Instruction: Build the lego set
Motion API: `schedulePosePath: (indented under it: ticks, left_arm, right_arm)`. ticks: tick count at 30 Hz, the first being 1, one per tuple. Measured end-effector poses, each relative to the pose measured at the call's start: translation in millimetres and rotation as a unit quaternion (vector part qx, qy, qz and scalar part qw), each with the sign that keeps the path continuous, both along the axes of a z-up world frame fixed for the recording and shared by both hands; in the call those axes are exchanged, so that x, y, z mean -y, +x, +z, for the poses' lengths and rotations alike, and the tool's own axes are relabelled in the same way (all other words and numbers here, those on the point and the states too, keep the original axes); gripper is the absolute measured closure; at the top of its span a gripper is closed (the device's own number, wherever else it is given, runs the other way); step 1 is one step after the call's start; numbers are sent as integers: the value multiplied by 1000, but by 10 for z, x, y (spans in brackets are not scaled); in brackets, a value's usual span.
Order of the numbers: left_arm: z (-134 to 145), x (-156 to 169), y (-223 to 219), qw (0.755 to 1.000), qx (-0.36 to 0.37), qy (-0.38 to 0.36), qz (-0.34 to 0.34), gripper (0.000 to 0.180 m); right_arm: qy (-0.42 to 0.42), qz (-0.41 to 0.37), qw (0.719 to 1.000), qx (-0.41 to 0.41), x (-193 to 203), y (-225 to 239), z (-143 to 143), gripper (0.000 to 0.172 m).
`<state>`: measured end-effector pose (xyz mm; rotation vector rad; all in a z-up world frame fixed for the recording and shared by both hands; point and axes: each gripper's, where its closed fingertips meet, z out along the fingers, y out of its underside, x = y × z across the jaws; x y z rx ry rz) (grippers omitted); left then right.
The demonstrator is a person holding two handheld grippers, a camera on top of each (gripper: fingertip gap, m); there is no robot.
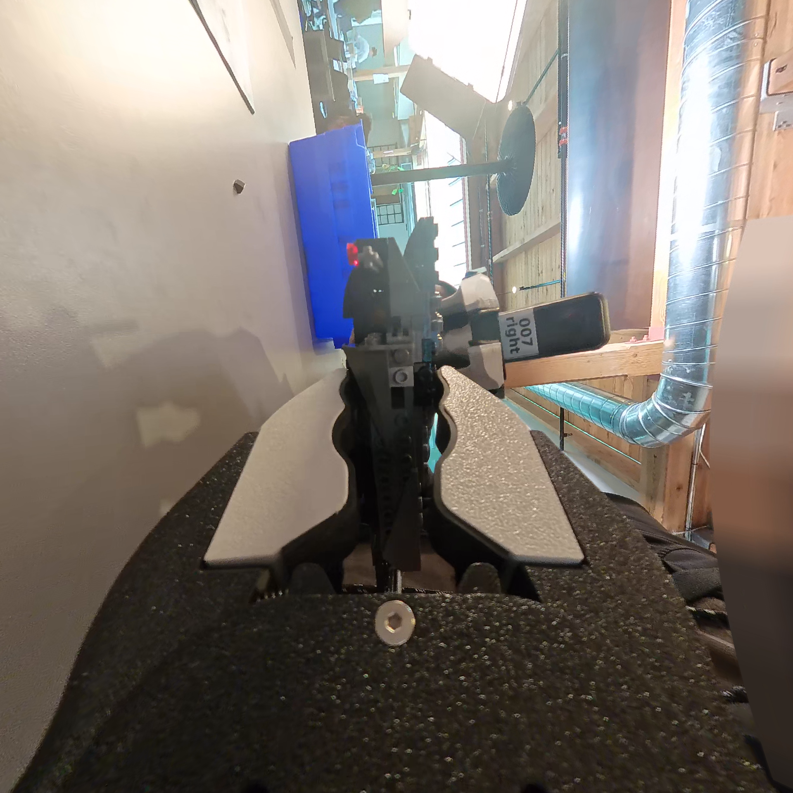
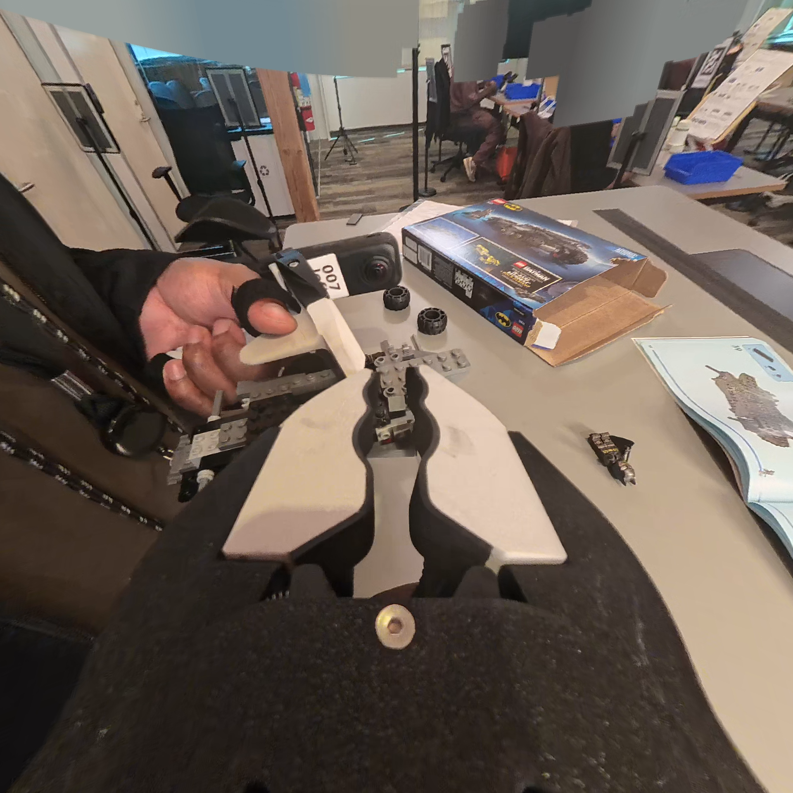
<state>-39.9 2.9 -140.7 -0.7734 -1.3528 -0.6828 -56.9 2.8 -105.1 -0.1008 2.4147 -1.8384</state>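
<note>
Brick model (image 1: 388, 386), a long dark grey and black build with a red piece (image 1: 352, 253) at its far end, sits clamped in my left gripper (image 1: 392, 377). Both wavy inner faces of the fingers (image 1: 300, 450) press against its sides, and it runs from deep in the jaws out past the tips. In the right wrist view I see the same build (image 2: 240, 412) held out over the table edge, with the person's hand (image 2: 201, 317) on the left gripper's handle and black loops around the thumb and a finger.

My right gripper (image 2: 394, 382) has its jaws drawn close around a small grey sub-assembly (image 2: 392, 407), a stack of studded plates with a cross-shaped part at the far end. Its fingers (image 2: 463, 429) flank that piece tightly, though I cannot tell for certain whether both inner faces press on it. A light grey studded plate (image 2: 450, 362) juts to the right just beyond the tips, next to the sub-assembly; I cannot tell whether it is joined to it.

On the grey table (image 2: 536, 407) beyond, two black tyres (image 2: 397, 297) lie near each other, just beside the opened blue set box (image 2: 523, 261). An open instruction booklet (image 2: 738, 412) lies at the right edge, and a small dark minifigure (image 2: 611, 455) lies on its side between the booklet and my right gripper. A blue bin (image 1: 334, 240) stands against the table in the left wrist view, behind the model.
</note>
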Motion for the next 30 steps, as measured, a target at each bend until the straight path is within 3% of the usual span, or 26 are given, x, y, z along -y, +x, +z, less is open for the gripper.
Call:
schedulePosePath:
  ticks: [11,30]
  left_arm:
    - [-13,-38,-40,1000,1,-24,2,145]
    - [-34,-109,-102,999,3,-37,7,146]
  right_arm:
    - [3,-62,996,-71,-41,-26,-120,163]
    - [-47,-113,990,-63,-95,-109,-170,165]
